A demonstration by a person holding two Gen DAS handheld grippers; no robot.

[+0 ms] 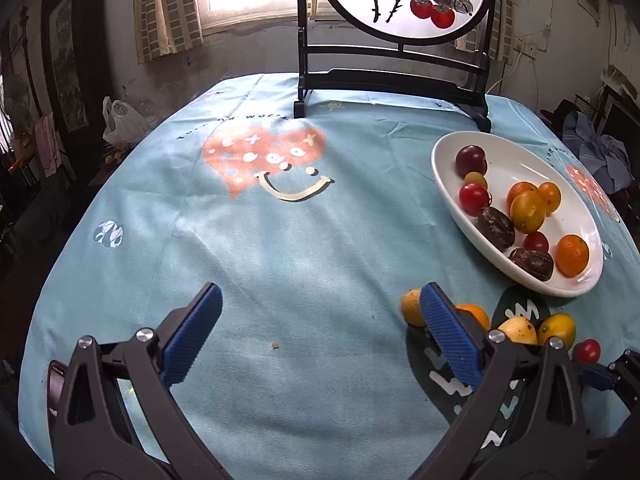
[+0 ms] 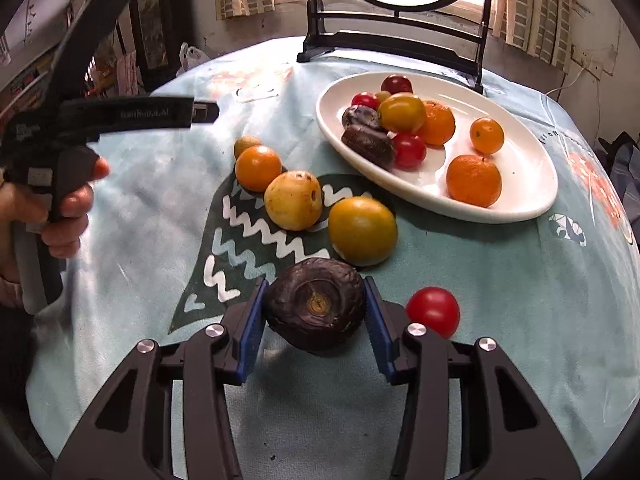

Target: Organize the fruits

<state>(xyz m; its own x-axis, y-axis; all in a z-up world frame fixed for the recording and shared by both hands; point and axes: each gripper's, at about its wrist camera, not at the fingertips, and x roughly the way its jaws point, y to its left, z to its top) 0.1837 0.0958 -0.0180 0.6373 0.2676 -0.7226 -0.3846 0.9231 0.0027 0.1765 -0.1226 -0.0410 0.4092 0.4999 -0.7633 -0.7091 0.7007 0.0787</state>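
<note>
My right gripper [image 2: 316, 312] is shut on a dark purple wrinkled fruit [image 2: 316, 310], held just above the cloth. A red tomato [image 2: 434, 311] lies right of it. A green-yellow fruit [image 2: 362, 230], a yellow fruit [image 2: 293, 200], an orange [image 2: 258, 168] and a small yellow-green fruit [image 2: 247, 145] lie loose ahead. The white oval plate [image 2: 520, 168] holds several oranges, tomatoes and dark fruits. My left gripper [image 1: 320, 328] is open and empty above bare cloth, with the loose fruits [image 1: 516, 330] beside its right finger and the plate [image 1: 508, 160] to its far right.
A dark wooden stand with a round painted screen [image 1: 400, 76] stands at the table's back. The light blue tablecloth [image 1: 280, 240] covers the round table. A small crumb [image 1: 275, 345] lies on the cloth. The left gripper's handle and hand [image 2: 64, 168] show at the left of the right wrist view.
</note>
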